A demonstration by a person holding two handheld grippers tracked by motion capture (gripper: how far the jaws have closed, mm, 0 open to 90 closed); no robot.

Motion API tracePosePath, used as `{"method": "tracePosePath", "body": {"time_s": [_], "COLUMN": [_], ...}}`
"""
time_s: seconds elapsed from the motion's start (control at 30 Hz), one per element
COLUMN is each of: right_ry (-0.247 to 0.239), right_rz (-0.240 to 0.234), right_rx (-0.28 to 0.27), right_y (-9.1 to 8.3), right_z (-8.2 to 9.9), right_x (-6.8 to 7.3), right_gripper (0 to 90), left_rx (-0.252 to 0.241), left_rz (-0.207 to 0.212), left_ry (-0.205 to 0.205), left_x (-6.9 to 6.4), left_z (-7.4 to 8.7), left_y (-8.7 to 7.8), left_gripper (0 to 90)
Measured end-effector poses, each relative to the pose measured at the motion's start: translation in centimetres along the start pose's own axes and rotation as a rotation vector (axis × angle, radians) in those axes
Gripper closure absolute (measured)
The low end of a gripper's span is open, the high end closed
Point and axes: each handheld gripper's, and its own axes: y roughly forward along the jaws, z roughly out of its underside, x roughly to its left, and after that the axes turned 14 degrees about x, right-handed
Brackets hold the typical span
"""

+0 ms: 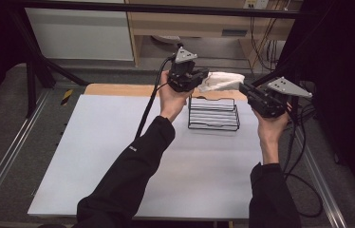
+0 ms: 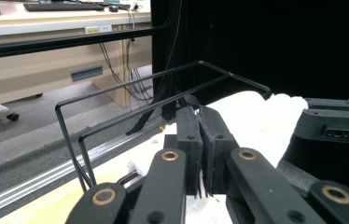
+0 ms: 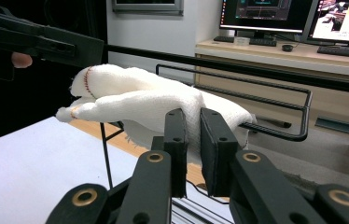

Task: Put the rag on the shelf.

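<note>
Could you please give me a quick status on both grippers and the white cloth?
Left gripper and right gripper both shut on white cloth. Cloth held up over wire rack. Nothing in the way.

High view: overhead, facing forward and down over the table (image 1: 118,156). Gripper views: close, level, along own jaws. All share the white cloth (image 1: 220,80) and wire rack (image 1: 213,114).
</note>
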Motion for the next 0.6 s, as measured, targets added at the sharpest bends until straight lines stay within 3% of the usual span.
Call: {"method": "tracePosePath", "body": {"time_s": [0.6], "right_ry": [-0.001], "right_rz": [-0.031], "right_rx": [0.002], "right_y": [-0.5], "right_z": [-0.1], "right_x": [0.2], "right_gripper": [67.4], "left_rx": [0.049], "left_rz": [0.042], "left_ry": [0.016], "left_x": [0.1], "left_z": [1.7], "left_y": [0.5], "left_gripper": [87.9]}}
